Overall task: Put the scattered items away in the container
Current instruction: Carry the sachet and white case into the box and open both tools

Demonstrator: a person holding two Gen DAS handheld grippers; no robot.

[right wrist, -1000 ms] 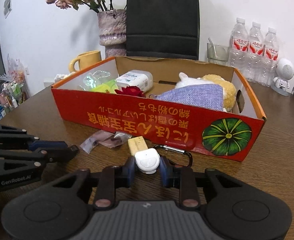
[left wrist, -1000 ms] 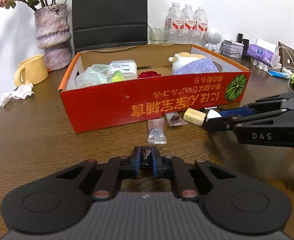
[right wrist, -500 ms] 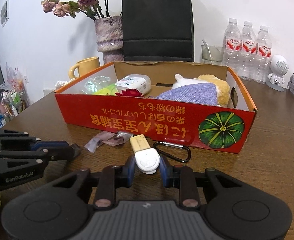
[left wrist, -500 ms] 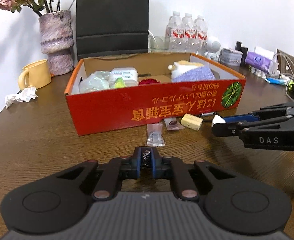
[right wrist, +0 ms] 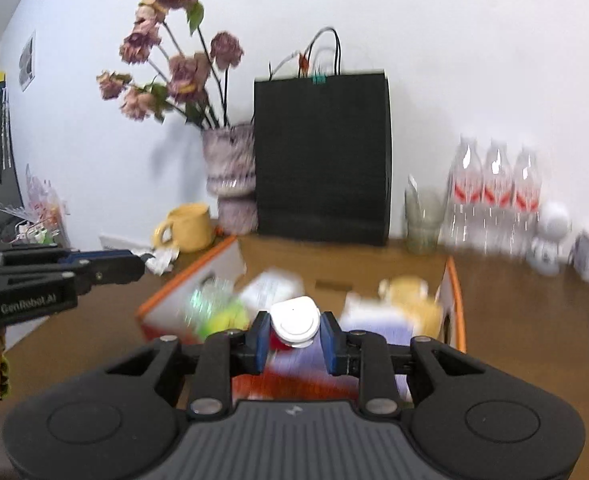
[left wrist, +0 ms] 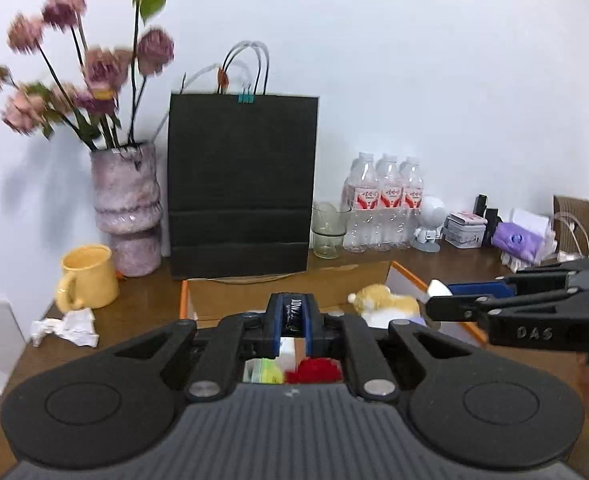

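The orange cardboard box [left wrist: 408, 276] lies on the brown table and holds a plush toy [left wrist: 386, 300], a red flower [left wrist: 314, 370] and a green packet [left wrist: 268, 370]. My left gripper [left wrist: 292, 318] is shut on a small dark sachet [left wrist: 292, 312] and hangs above the box. My right gripper [right wrist: 295, 334] is shut on a small white round-cornered case [right wrist: 294, 322], also above the box [right wrist: 452, 292]. Each gripper shows in the other's view, the right [left wrist: 438, 296] and the left [right wrist: 134, 266].
A black paper bag [left wrist: 242, 184], a vase of dried flowers [left wrist: 126, 204], a yellow mug [left wrist: 88, 276], a glass [left wrist: 328, 226] and three water bottles [left wrist: 386, 204] stand behind the box. A crumpled tissue [left wrist: 66, 326] lies at the left. Small clutter sits at the far right.
Both grippers have risen from table level, each with its item, and moved forward over the box. The loose items in front of the box have dropped out of sight.
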